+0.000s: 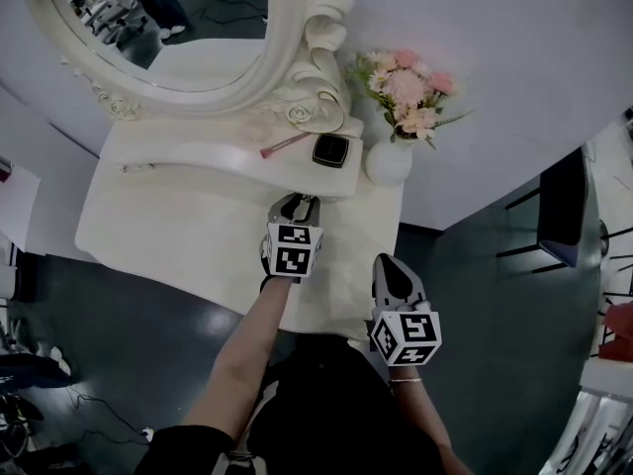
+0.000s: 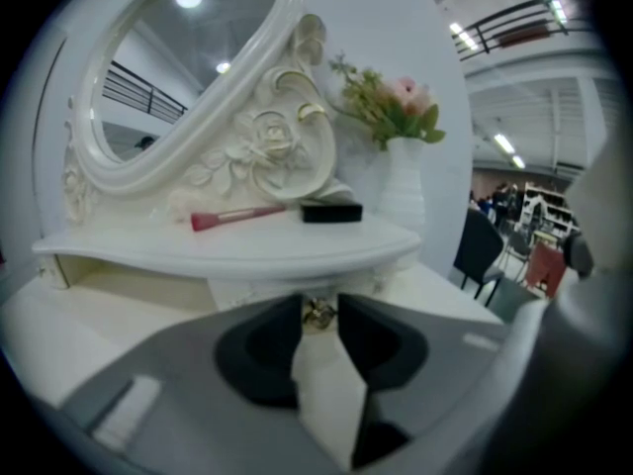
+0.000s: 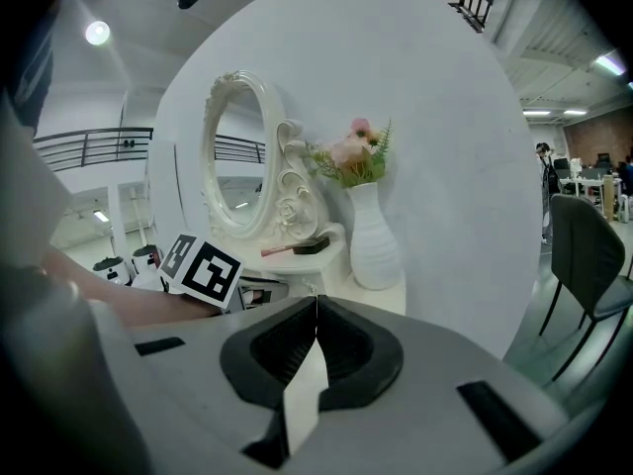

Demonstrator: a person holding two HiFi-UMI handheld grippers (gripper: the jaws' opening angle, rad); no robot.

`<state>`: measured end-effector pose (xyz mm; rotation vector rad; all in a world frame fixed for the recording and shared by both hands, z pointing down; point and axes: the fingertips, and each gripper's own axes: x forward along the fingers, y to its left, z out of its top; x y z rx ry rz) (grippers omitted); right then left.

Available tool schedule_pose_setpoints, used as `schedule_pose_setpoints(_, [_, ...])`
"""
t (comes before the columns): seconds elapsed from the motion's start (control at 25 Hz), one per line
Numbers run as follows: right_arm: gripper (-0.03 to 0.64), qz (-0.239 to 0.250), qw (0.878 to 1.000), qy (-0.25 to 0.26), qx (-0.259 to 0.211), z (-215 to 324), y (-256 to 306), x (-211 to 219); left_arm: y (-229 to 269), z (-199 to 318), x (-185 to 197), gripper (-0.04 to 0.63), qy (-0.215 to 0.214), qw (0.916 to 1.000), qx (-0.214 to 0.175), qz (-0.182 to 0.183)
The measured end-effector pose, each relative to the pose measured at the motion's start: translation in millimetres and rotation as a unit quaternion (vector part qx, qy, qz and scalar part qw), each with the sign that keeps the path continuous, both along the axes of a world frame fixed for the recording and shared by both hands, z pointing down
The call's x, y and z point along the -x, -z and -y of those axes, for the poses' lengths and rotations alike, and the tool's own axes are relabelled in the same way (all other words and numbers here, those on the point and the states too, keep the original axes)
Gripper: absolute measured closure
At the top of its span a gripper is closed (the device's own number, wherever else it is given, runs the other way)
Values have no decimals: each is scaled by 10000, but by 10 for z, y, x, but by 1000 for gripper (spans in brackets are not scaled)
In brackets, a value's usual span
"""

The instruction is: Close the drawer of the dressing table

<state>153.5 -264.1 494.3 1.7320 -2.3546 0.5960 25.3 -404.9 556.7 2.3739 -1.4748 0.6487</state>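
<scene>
The white dressing table (image 1: 168, 236) carries a low shelf (image 2: 227, 245) with a small drawer front (image 2: 259, 290) just under its edge. How far the drawer stands out I cannot tell. A small brass drawer knob (image 2: 318, 314) sits between the tips of my left gripper (image 2: 318, 310), whose jaws stand narrowly apart and close against it. From the head view, the left gripper (image 1: 295, 204) reaches in under the shelf's front edge. My right gripper (image 1: 394, 268) hovers off the table's right front corner, apart from the drawer; its jaws (image 3: 316, 300) are shut with nothing between them.
An oval mirror (image 1: 168, 28) in a carved frame stands at the back. A pink brush (image 1: 287, 144) and a black compact (image 1: 330, 150) lie on the shelf. A white vase of flowers (image 1: 391, 156) stands at the right rear. A dark chair (image 3: 584, 255) is to the right.
</scene>
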Motion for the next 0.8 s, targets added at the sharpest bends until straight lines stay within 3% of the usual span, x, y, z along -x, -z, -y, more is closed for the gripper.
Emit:
schedule_pose_setpoints(0.48, [612, -43, 9999, -88, -53, -96, 51, -54, 0, 6, -12, 474, -46, 10000, 14, 45])
schedule_pose_setpoints(0.8, [612, -54, 9996, -163, -207, -243, 150, -15, 191, -251, 56, 497, -7, 9999, -124, -81])
